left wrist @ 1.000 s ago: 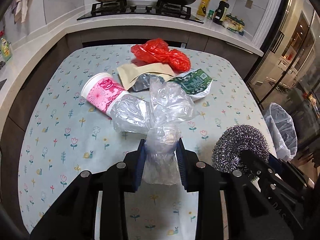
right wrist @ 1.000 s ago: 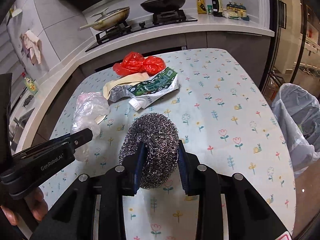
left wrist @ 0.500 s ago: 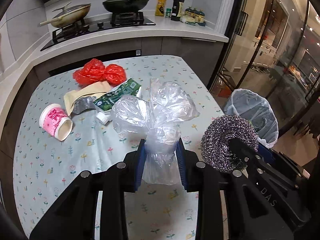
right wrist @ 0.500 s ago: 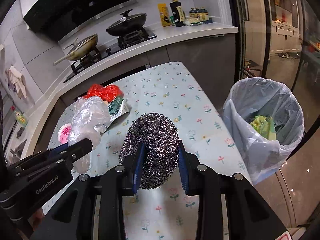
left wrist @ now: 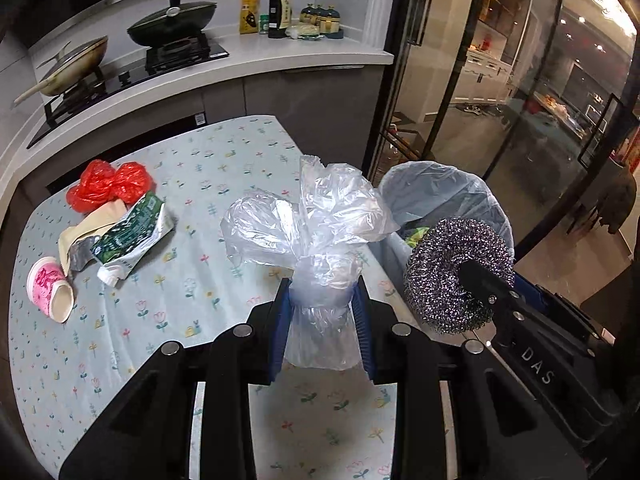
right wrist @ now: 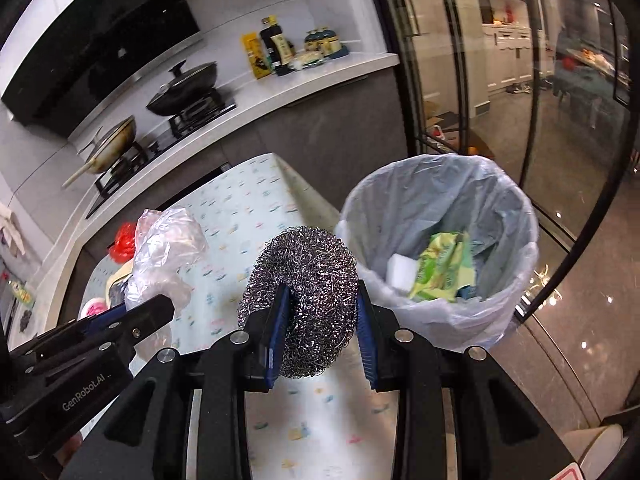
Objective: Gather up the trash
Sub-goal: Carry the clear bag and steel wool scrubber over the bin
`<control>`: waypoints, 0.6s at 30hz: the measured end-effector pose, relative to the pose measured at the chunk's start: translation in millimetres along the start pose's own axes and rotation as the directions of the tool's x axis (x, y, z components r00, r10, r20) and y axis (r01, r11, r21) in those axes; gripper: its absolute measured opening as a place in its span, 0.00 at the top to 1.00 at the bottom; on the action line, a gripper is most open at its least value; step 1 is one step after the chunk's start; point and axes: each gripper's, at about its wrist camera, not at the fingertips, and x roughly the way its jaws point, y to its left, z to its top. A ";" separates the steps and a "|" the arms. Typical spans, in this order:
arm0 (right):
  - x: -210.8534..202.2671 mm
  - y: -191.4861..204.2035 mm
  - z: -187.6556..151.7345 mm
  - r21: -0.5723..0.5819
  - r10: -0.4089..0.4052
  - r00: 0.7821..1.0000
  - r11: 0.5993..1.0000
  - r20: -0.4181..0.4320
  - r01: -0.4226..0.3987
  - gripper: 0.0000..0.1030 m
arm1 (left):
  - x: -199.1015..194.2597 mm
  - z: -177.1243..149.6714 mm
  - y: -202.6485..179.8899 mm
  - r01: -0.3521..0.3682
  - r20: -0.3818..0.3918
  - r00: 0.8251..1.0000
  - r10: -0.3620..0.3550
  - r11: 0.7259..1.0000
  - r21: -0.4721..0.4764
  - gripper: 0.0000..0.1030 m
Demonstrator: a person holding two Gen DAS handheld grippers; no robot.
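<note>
My left gripper [left wrist: 322,300] is shut on a crumpled clear plastic bag [left wrist: 316,224], held above the table's right part. My right gripper [right wrist: 320,308] is shut on a steel wool scourer [right wrist: 306,276], which also shows in the left wrist view as the scourer [left wrist: 448,272], close to the bin. The trash bin [right wrist: 440,216], lined with a pale bag, stands off the table's right edge and holds a green wrapper [right wrist: 444,264] and a white block. The same bin [left wrist: 432,192] appears behind both held things. On the table lie a red bag [left wrist: 108,184], a green pouch [left wrist: 132,236] and a pink cup [left wrist: 50,290].
The floral tablecloth [left wrist: 192,184] covers the table. A counter [left wrist: 256,56] behind carries a stove with two pans [left wrist: 172,24] and bottles. Glass doors [right wrist: 500,80] stand at the right, behind the bin. A beige paper piece [left wrist: 86,232] lies by the pouch.
Both grippers have swung to the right across the table with the plastic bag and the scourer still held. The bin has come into full view close ahead.
</note>
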 end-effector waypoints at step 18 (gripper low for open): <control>8.2 -98.2 36.6 0.138 -0.115 0.993 0.984 0.035 0.109 0.71 | 53.1 40.7 -97.2 0.138 -0.064 0.989 -0.132 0.986 0.094 0.72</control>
